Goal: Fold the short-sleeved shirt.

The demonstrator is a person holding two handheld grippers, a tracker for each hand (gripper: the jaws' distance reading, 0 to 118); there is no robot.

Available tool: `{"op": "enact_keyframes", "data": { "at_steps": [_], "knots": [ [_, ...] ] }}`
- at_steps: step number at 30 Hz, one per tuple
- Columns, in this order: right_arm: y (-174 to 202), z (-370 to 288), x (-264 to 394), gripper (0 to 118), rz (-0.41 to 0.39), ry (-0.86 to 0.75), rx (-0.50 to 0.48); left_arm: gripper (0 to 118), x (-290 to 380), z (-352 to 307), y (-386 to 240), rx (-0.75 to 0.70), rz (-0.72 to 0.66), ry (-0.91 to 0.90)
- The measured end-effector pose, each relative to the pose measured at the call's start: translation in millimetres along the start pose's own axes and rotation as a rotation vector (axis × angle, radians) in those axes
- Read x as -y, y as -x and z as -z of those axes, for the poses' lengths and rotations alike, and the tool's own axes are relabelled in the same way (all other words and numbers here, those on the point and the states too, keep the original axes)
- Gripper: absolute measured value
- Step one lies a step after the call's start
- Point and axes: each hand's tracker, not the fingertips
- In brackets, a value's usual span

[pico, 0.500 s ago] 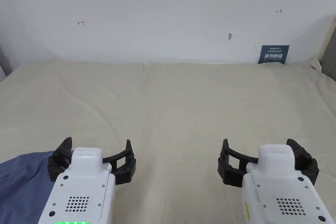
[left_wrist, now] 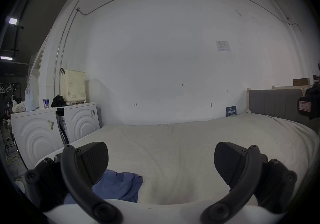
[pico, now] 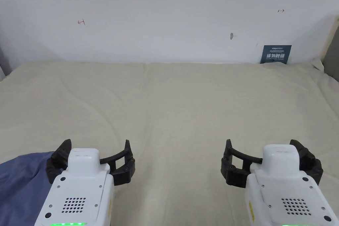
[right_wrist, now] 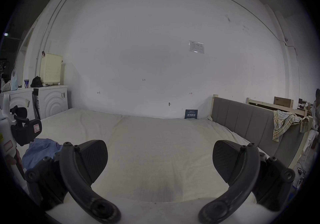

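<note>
On the big cream bed [pico: 172, 104], both tools hang low near the front edge, side by side and well apart. The left gripper [pico: 91, 160] is at about 7 o'clock in the head view and the right gripper [pico: 269, 162] at about 5 o'clock. Both have their jaws spread wide with nothing between them, so they look ready to grab, not yet at work.

The blue shirt [pico: 21, 187] lies at about 8 o'clock, by the near left edge of the bed, just beside the left gripper. It is soft and bunched up in a loose heap [left_wrist: 119, 187], with bumps and creases, not spread flat. I think it must be pulled out onto the wide bare part of the bed first. No fold looks begun.
</note>
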Motion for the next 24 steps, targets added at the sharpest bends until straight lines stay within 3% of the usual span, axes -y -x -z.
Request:
{"op": "enact_keyframes", "data": {
  "at_steps": [24],
  "knots": [
    [-2.8, -5.0, -3.0, 118, -0.002, 0.001, 0.007, 118, -7.1, -3.7, -5.1, 0.002, -0.004, 0.014]
  ]
}}
